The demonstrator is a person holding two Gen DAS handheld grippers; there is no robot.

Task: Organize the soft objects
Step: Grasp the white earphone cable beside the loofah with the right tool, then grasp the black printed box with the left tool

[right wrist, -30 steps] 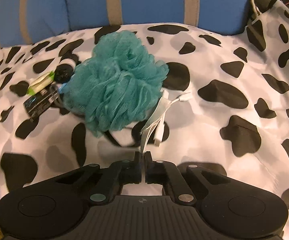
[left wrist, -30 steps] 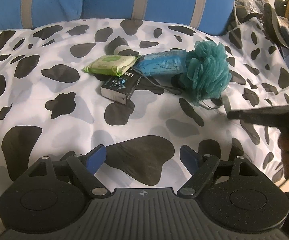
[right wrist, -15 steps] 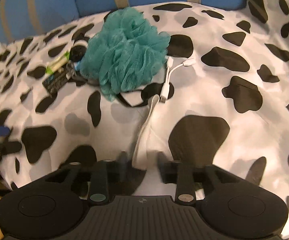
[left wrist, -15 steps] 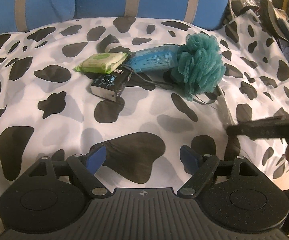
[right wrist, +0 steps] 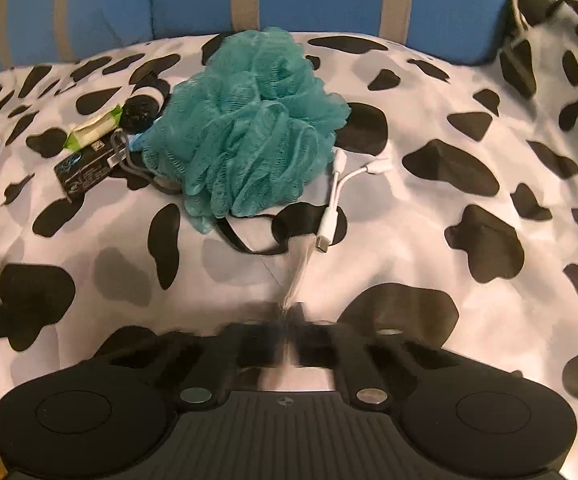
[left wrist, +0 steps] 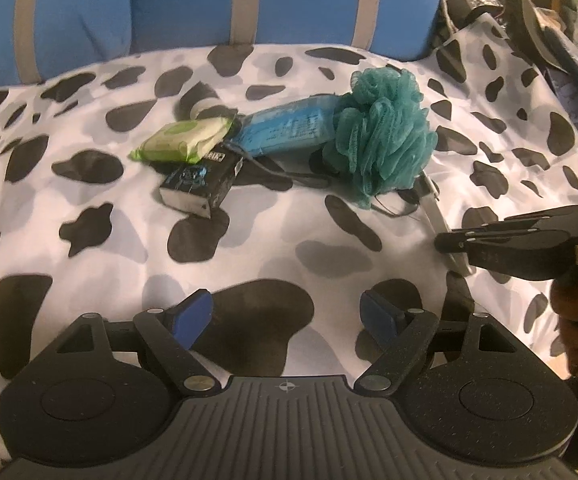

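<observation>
Right hand-held gripper [right wrist: 287, 320] pinched shut on white cable [right wrist: 331, 216]; cable runs straight ahead toward teal loofah [right wrist: 249, 128]. Left hand-held gripper [left wrist: 287, 312] wide open, empty, farther off.

Frilly mesh loofah [right wrist: 249, 128]; smooth, perhaps cotton, spotted sheet [right wrist: 429, 248]

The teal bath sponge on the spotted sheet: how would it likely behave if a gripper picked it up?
The teal bath sponge is bunched mesh ruffles, so it probably squashes under the fingers rather than resisting. It looks airy, so likely light for its bulk. Its dark loop trails loose on the sheet and would probably dangle. Its lumpy shape seems unlikely to roll far.
</observation>
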